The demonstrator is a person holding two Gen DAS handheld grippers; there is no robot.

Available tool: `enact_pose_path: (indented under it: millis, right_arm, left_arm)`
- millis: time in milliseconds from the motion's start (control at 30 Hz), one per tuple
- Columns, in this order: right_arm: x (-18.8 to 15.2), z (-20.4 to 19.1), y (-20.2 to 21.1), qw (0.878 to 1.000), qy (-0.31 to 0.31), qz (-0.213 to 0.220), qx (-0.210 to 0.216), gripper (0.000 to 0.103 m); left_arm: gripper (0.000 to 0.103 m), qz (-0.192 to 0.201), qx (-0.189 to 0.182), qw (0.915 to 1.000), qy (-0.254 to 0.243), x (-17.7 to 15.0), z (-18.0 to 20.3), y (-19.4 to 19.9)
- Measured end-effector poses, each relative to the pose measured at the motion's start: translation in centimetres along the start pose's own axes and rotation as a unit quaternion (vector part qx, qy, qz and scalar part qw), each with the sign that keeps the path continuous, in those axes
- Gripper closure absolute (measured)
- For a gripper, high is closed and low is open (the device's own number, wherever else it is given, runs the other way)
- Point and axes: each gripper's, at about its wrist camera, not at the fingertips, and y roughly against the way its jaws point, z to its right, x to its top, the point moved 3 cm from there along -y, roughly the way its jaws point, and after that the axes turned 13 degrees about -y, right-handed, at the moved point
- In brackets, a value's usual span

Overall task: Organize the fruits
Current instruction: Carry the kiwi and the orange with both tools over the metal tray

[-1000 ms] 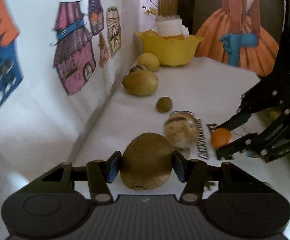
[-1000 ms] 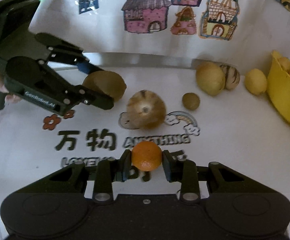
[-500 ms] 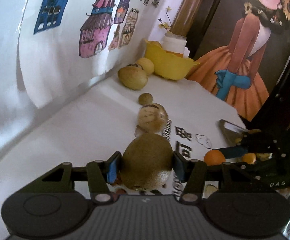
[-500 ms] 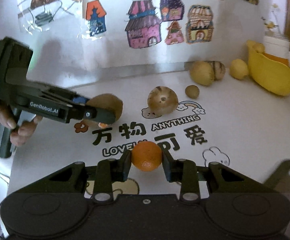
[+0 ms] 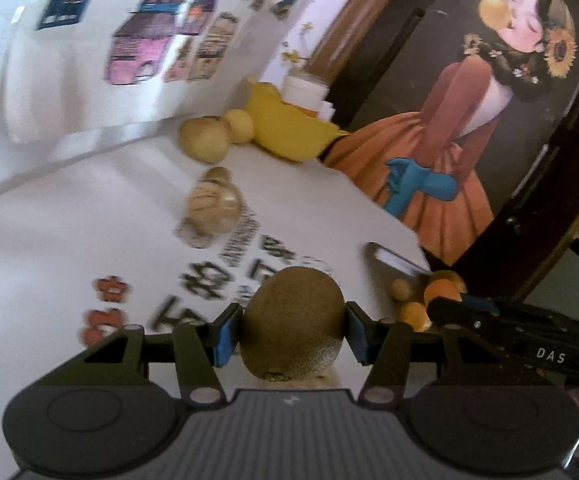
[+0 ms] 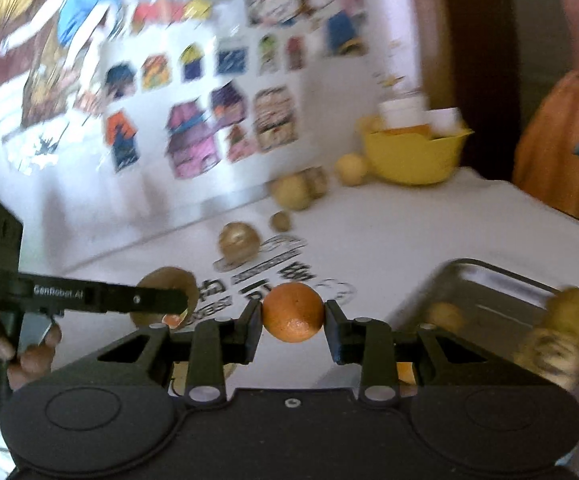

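My left gripper [image 5: 292,332] is shut on a brown kiwi [image 5: 293,320], held above the white printed table [image 5: 69,240]. My right gripper [image 6: 292,322] is shut on a small orange [image 6: 293,312]. In the right wrist view the left gripper [image 6: 169,300] and its kiwi [image 6: 165,280] show at the left, carried by a hand [image 6: 29,356]. The right gripper [image 5: 449,300] reaches in from the right in the left wrist view, its orange [image 5: 443,290] over a metal tray [image 5: 393,258] that holds other small fruits.
A striped round fruit [image 5: 213,200] and a small brown fruit [image 6: 280,221] lie mid-table. Yellowish fruits [image 5: 205,140] sit by the wall beside a yellow bowl [image 6: 413,156]. The metal tray [image 6: 489,276] stands at the table's right corner, a blurred yellow fruit [image 6: 561,328] on it.
Both grippers have swung to the right with their fruits and rolled. The right gripper's orange now hangs by the metal tray, which has come into view.
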Motion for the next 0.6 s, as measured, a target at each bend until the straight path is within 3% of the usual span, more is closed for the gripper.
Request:
enact_pose_path:
  millis: [167, 333, 500, 600]
  right_arm:
    - [-0.5, 2.5, 3.5, 0.998, -0.041, 0.028, -0.033, 0.068]
    - [-1.7, 4.8, 6.2, 0.993, -0.060, 0.056, -0.089, 0.068]
    - [-3.3, 6.8, 7.4, 0.985, -0.057, 0.076, -0.146, 0.068]
    - [-4.1, 7.9, 7.6, 0.982, -0.066, 0.082, -0.159, 0.068]
  left_arm:
    - [0.045, 0.008, -0.029, 0.9995, -0.009, 0.2, 3.5, -0.7]
    - [0.045, 0.004, -0.035, 0.9991, -0.025, -0.1, 6.9, -2.0]
    - [0.045, -0.002, -0.047, 0.9983, -0.035, -0.7, 9.5, -3.7]
    - [0.045, -0.005, -0.047, 0.9981, -0.039, -1.0, 10.8, -4.5]
